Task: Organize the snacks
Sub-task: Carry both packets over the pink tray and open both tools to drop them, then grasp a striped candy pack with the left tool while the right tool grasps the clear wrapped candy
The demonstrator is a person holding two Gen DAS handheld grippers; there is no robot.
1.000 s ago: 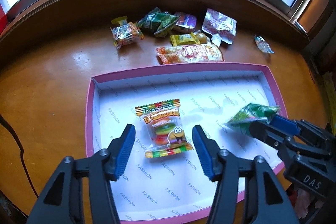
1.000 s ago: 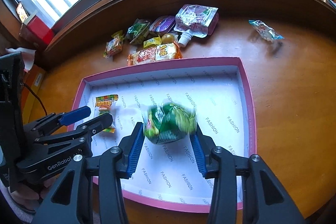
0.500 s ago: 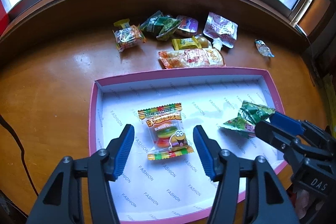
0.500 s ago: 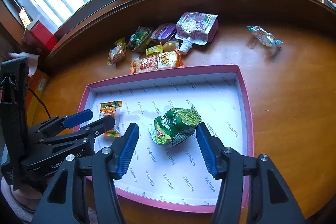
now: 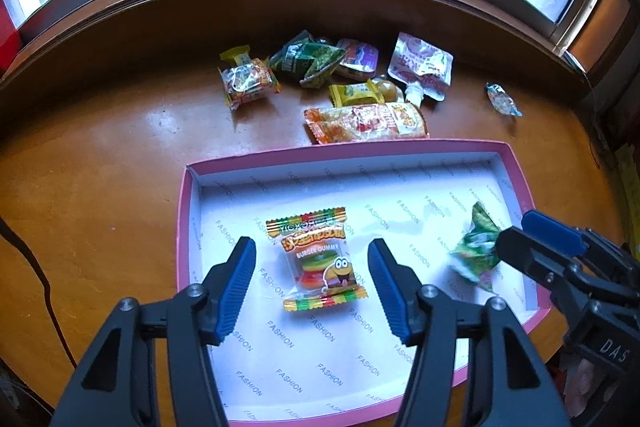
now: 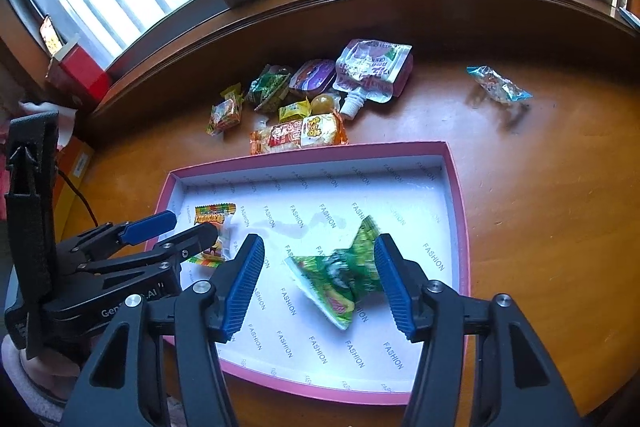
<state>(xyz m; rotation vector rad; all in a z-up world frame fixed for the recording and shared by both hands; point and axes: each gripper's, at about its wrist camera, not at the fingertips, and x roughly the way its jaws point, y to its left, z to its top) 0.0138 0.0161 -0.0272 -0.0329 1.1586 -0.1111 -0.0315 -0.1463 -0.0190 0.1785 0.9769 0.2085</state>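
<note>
Inside the pink box (image 5: pixel 182 227) lie two snacks: a clear burger gummy packet (image 5: pixel 318 259) with crimped striped ends, and a crinkled green foil packet (image 6: pixel 340 275), blurred in both views. Beyond the box's far rim, on the glossy brown wooden table (image 5: pixel 100 167), sits a loose cluster of seven more: a long orange packet (image 5: pixel 364 121) just beside the rim, a small yellow packet (image 5: pixel 352 93), a round yellow candy (image 6: pixel 322 103), a white spouted pouch (image 5: pixel 422 67), a purple cup (image 6: pixel 312 77), a green bag (image 5: pixel 306 61) and a clear mixed-candy packet (image 5: pixel 248 81). One twisted candy wrapper (image 6: pixel 498 85) lies well apart on the right.

The box is shallow, rectangular, white-lined and printed "FASHION". The gummy packet's long axis runs toward the window, slightly tilted. The green packet lies diagonally, its flared end toward the far right.

The left gripper (image 5: pixel 312 287) is spread wide with the gummy packet between its ribbed blue pads (image 5: pixel 238 287), touching neither. The right gripper (image 6: pixel 320 283) is also spread; the green packet lies between its pads, and whether it touches the right one cannot be told.
</note>
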